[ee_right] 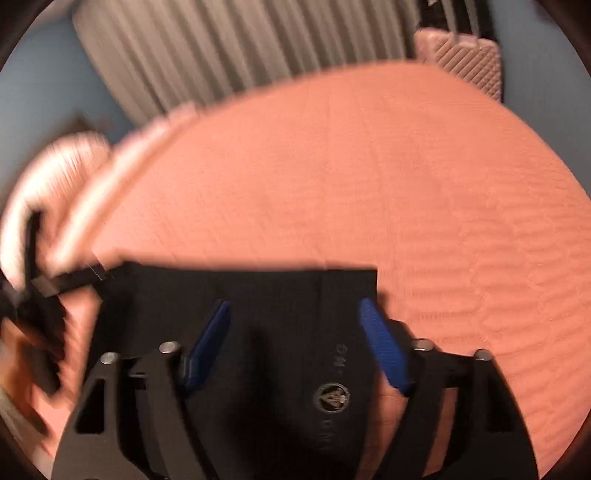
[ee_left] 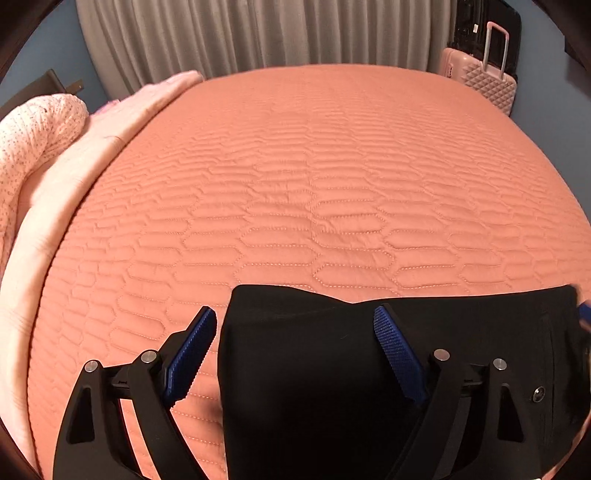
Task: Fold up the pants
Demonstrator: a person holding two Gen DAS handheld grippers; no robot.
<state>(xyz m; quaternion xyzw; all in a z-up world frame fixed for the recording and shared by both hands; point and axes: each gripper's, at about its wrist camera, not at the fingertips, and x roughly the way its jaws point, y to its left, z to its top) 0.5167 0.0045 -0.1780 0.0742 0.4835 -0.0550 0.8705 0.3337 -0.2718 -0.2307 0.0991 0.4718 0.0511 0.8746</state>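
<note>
Black pants (ee_left: 332, 369) lie on the orange quilted bedspread (ee_left: 295, 184) at the near edge of the bed. My left gripper (ee_left: 295, 317) is open, its blue-padded fingers (ee_left: 397, 350) astride the pants' left corner. In the blurred right wrist view the pants (ee_right: 280, 295) lie flat, with a round metal button (ee_right: 331, 397) near the right edge. My right gripper (ee_right: 295, 310) is open over the pants' right end, its fingers (ee_right: 382, 343) wide apart. The left gripper (ee_right: 44, 280) shows blurred at the far left.
A pale pink blanket (ee_left: 37, 184) is heaped along the bed's left side. A pink suitcase (ee_left: 487, 81) stands beyond the far right corner, before grey curtains (ee_left: 258, 33). The bedspread (ee_right: 369, 166) stretches far ahead.
</note>
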